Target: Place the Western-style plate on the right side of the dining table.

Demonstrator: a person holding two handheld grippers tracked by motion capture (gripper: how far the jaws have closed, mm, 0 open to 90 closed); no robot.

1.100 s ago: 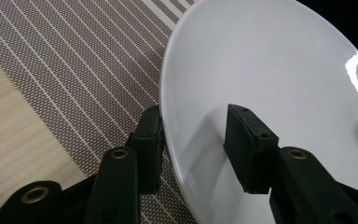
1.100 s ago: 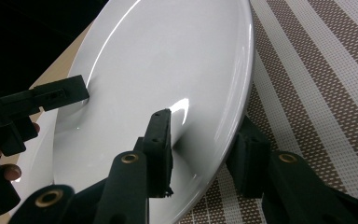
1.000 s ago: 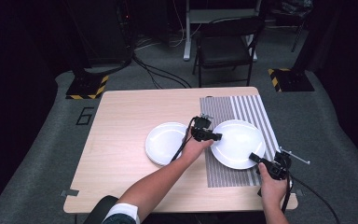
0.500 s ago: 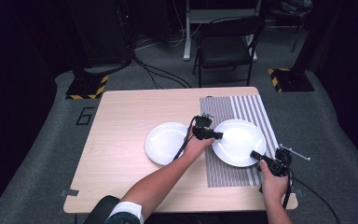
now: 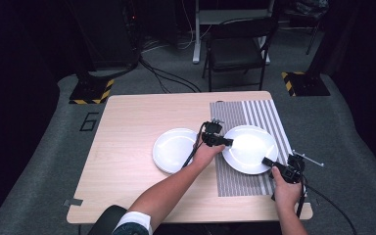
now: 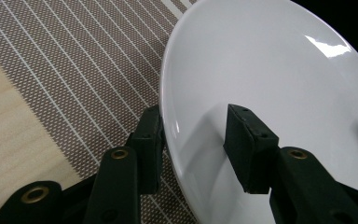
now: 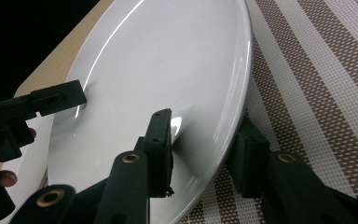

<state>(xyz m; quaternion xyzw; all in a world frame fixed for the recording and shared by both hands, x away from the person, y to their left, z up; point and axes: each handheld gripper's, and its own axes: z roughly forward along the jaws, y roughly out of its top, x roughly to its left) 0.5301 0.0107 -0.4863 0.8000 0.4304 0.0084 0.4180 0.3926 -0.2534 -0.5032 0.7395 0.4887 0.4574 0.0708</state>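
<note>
Left gripper (image 5: 227, 142) and right gripper (image 5: 267, 161) each clamp the large plate's (image 5: 249, 147) rim; lift both together, level.

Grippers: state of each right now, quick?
Left gripper: shut on the rim of the large white plate.
Right gripper: shut on the opposite rim of the same plate.

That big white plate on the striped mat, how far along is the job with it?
Done: the large plate lies on the striped mat. In hand: the left hand-held gripper and right hand-held gripper each straddle its rim on opposite sides. Left, probably: lifting or shifting it; the smaller plates sit stacked beside it.
</note>
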